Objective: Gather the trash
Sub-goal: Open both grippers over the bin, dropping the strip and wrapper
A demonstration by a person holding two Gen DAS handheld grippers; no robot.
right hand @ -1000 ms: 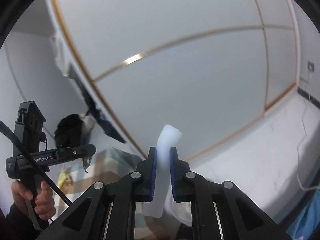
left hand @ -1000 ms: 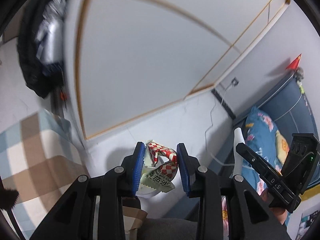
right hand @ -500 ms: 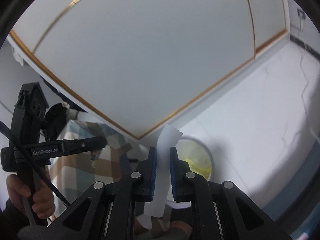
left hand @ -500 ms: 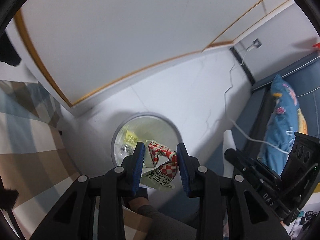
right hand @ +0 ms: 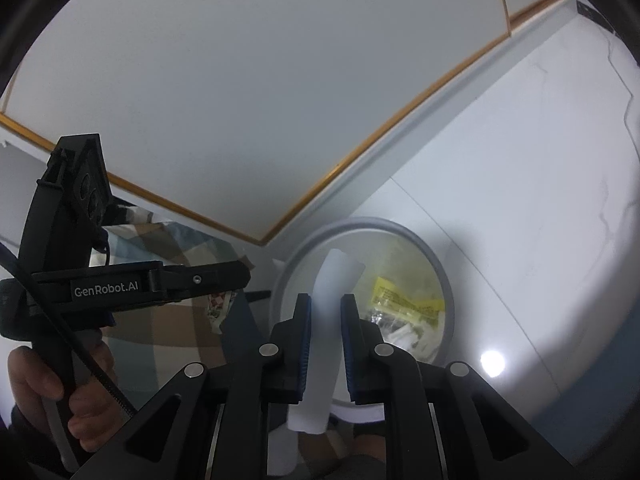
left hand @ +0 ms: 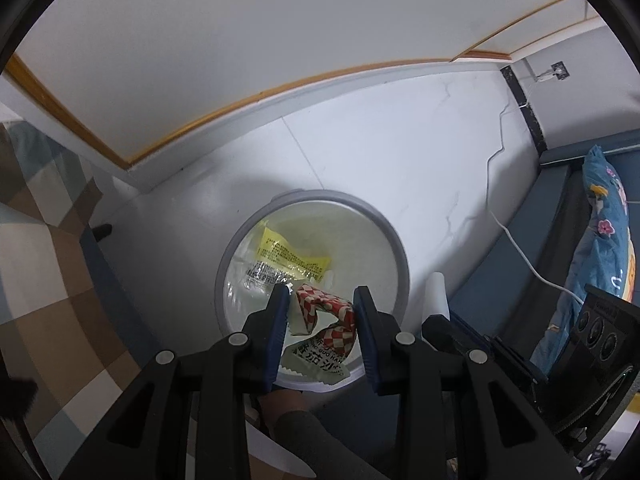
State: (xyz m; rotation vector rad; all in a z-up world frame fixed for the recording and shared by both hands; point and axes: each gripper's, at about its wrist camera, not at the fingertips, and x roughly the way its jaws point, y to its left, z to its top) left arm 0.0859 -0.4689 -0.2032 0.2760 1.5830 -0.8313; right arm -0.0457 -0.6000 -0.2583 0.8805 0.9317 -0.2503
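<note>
Left wrist view: the left gripper (left hand: 321,312) points steeply down over the round grey-rimmed bin (left hand: 394,248) on the pale floor, fingers clamped on a crumpled red-checked wrapper (left hand: 325,316), with a yellow packet (left hand: 292,256) already lying inside the bin. Right wrist view: the right gripper (right hand: 325,320) hangs over the same bin (right hand: 442,268) with a white rolled paper (right hand: 330,308) standing between its blue pads, the jaws having just eased apart a little, so I cannot tell whether the pads press it or it is slipping free. Judged step: dropping the collected trash; next, each jaw needs to open fully while centred over the bin's mouth, so nothing lands on the floor.
</note>
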